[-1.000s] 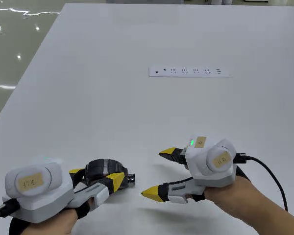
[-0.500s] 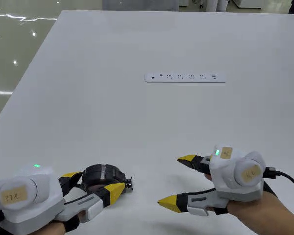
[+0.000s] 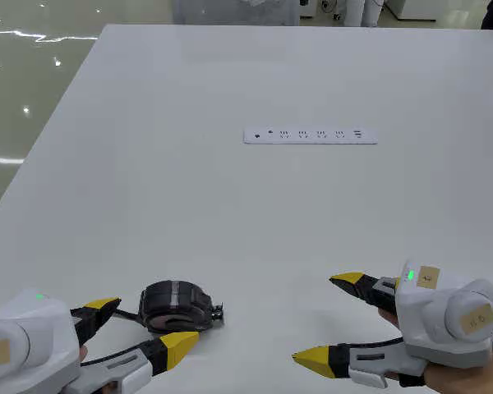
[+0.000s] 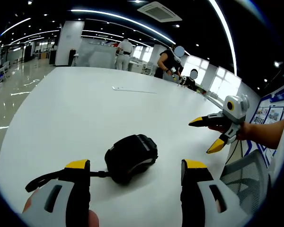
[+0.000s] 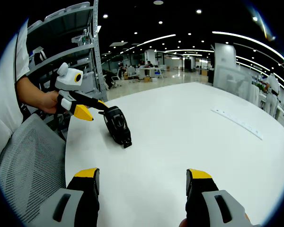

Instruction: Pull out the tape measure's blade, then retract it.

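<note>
Head view from where I stand: the left claw has its jaws spread, and the black tape measure lies on the white table just ahead of its yellow tips. The right claw, jaws also spread, sits well apart from it.

Bright ceiling strips glare off the glossy floor; the tape measure casts a faint shadow. Gripper views bow at edges; distance seems soft.
</note>
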Available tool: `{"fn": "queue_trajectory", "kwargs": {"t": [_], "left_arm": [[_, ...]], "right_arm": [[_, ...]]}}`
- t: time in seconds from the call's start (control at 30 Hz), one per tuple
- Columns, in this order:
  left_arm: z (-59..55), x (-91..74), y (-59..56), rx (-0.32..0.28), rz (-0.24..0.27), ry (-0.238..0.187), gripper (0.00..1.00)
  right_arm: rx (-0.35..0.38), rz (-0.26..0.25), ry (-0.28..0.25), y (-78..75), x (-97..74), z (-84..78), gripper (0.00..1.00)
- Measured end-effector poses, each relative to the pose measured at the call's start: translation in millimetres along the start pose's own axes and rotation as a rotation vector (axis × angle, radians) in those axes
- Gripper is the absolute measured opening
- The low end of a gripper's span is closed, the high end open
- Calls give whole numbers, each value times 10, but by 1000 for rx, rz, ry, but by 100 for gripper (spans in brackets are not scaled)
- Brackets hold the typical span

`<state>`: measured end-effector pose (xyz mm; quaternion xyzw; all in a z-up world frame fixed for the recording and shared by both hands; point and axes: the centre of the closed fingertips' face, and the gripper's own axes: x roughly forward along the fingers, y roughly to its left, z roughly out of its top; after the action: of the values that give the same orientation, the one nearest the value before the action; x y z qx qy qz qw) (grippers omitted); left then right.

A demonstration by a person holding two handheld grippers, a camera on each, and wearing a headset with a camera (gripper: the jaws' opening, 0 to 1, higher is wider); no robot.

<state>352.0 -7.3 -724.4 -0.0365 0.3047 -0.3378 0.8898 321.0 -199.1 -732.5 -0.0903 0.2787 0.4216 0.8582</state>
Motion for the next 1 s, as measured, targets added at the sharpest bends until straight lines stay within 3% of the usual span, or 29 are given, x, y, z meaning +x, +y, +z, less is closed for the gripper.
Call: {"fn": "queue_trajectory", "kwargs": {"t": [0.07,0.47,0.77,1.0], "left_arm": [[10,-32,-8,10,-12,-4,77],[-10,-165,-100,104,-67,2,88],[-120,-275,-114,163,-109,49,90],[-162,-365,-86,198,-112,67,91]], "right_arm": [[22,-4,-24,4,-45,8,78],[29,-42,-24,-18,-302,-82,85],[32,-55,-12,-25,-457,-154,89],[34,-68,-5,-52,-576,-204,89]]}}
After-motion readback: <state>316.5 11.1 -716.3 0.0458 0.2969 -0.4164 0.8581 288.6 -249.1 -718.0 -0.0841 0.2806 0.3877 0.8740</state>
